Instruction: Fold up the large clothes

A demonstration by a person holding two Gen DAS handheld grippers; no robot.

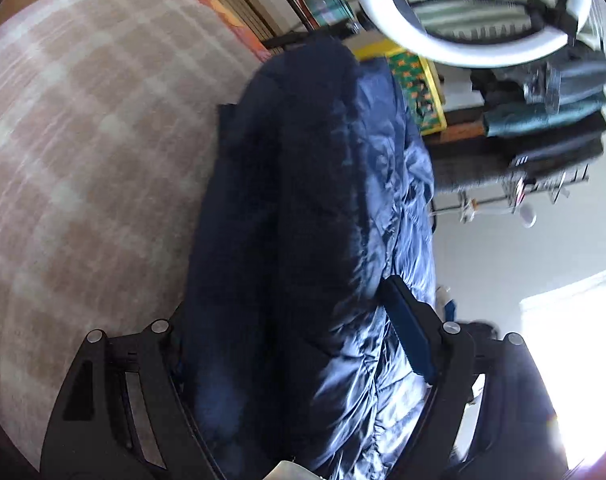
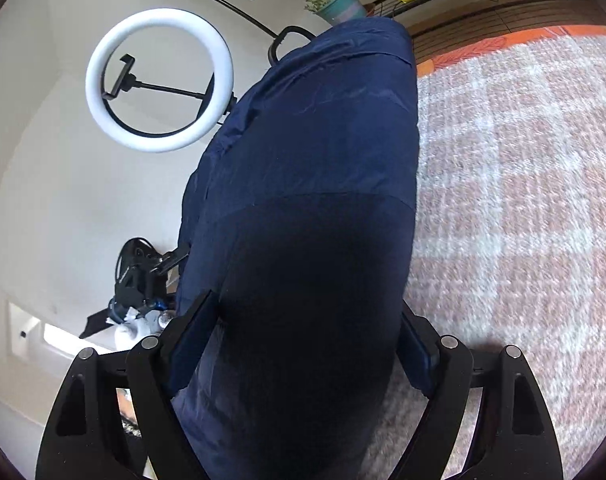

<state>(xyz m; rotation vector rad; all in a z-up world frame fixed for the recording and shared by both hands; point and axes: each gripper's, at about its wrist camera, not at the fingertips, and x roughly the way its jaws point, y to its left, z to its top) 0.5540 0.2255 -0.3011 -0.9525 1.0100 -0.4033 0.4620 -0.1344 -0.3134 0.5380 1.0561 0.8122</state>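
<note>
A large navy blue padded jacket (image 1: 303, 208) with a shiny quilted lining (image 1: 395, 184) is held up off the pink-and-white checked blanket (image 1: 83, 140). My left gripper (image 1: 299, 332) is shut on the jacket's bulk, which fills the gap between its fingers (image 1: 407, 336). In the right wrist view the same jacket (image 2: 315, 184) hangs up from my right gripper (image 2: 303, 336), which is shut on it, one blue pad (image 2: 191, 332) pressed on each side. The blanket (image 2: 523, 200) lies to the right there.
A white ring light (image 2: 159, 80) on a stand, also seen in the left view (image 1: 475, 12). A rack of folded dark clothes (image 1: 543, 120), a potted plant (image 2: 339, 2), a black metal bed frame (image 1: 259, 4), and a bright window (image 1: 571, 360).
</note>
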